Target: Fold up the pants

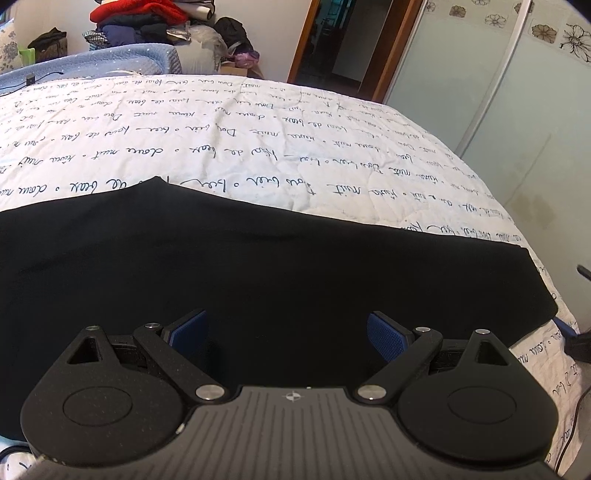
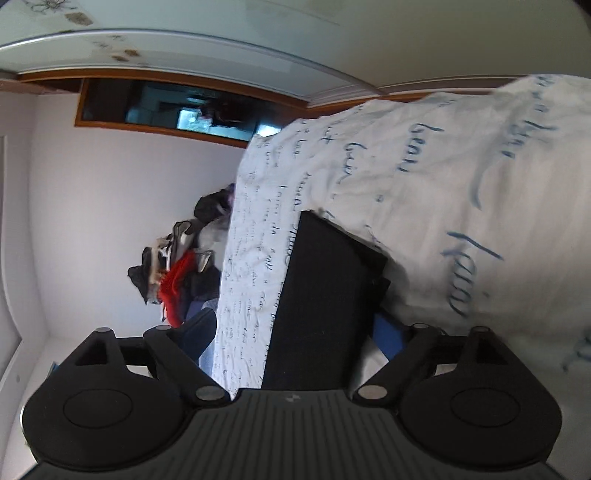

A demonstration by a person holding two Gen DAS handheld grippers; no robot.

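Black pants (image 1: 229, 266) lie flat across the near part of the bed, one end reaching the right edge. My left gripper (image 1: 286, 332) is open just above the pants, its blue pads (image 1: 388, 338) wide apart with nothing between them. The right wrist view is rolled sideways. My right gripper (image 2: 295, 332) is open at the bed's edge, and the end of the pants (image 2: 325, 288) lies between its spread fingers. Its right blue pad (image 2: 386, 332) sits under the hanging edge of the cloth. The right gripper also shows partly in the left wrist view (image 1: 580, 339).
The bed has a white quilt with dark script writing (image 1: 258, 147). A blue blanket (image 1: 110, 62) and a pile of clothes (image 1: 140, 22) lie at the far end. A doorway (image 1: 354, 40) and glass wardrobe doors (image 1: 498, 122) stand to the right.
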